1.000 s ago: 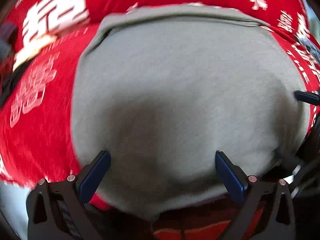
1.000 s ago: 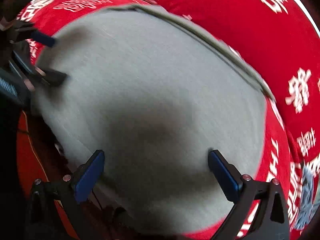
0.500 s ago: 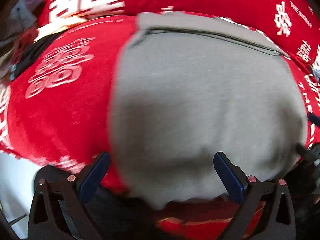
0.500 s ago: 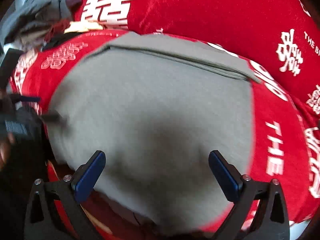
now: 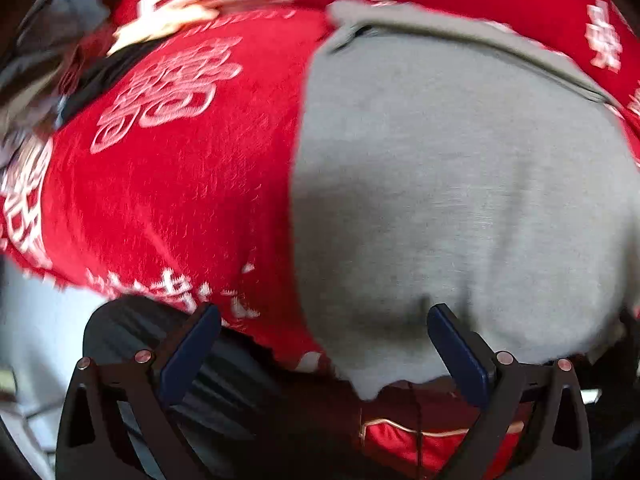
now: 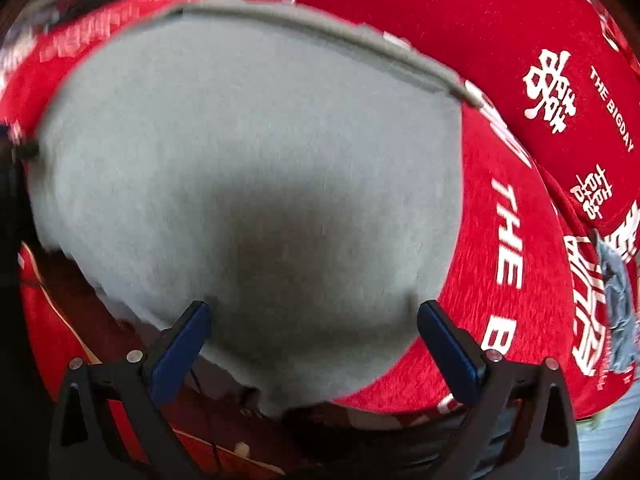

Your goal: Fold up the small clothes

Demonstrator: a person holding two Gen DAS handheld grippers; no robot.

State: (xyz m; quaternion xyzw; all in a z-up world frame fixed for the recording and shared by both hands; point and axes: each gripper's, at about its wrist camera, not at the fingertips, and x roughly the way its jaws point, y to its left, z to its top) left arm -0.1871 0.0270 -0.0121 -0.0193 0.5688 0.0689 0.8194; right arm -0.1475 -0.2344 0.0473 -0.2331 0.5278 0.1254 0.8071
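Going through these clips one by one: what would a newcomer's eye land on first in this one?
The big grey garment, spread flat and filling most of the right wrist view and the right half of the left wrist view. Next comes the bright red cloth under it, printed with large white characters. Low in each view, the blue-padded left gripper and right gripper hang open over the garment's near edge.

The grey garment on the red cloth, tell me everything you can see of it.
The grey garment is a plain, soft-looking knit, lying spread flat and smooth on the red cloth with white lettering. A thicker band or hem runs along its far edge. Its near edge hangs over the cloth's front. The left gripper and right gripper are both open above its near edge, holding nothing; whether the fingers touch it is unclear. The picture is blurred.
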